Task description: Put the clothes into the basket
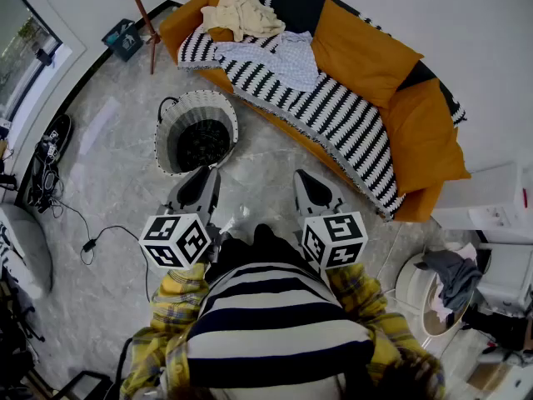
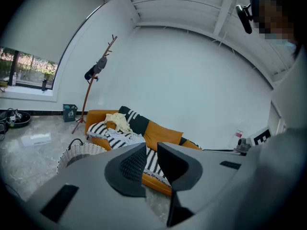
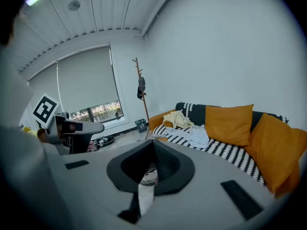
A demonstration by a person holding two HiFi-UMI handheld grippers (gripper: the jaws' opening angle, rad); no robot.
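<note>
- The left hand-held gripper (image 1: 204,183) has its jaws a little apart with nothing between them. The right hand-held gripper (image 1: 306,183) is clenched tip to tip and empty.
- Both are held over the floor, well apart from the clothes.
- The cream garment (image 1: 241,11) lies crumpled at the sofa's (image 1: 375,65) far left end. The pale patterned garment (image 1: 279,57) touches it and spreads along the seat on the striped blanket (image 1: 333,115).
- The basket (image 1: 198,96) stands on the floor just before that end, between the left hand-held gripper and the clothes.
- The clothes lie straight ahead past the basket, so the left hand looks slightly nearer to the cream heap. Neither heap shows a clear long axis.
- No writing is legible; only the square markers on the cubes show.
</note>
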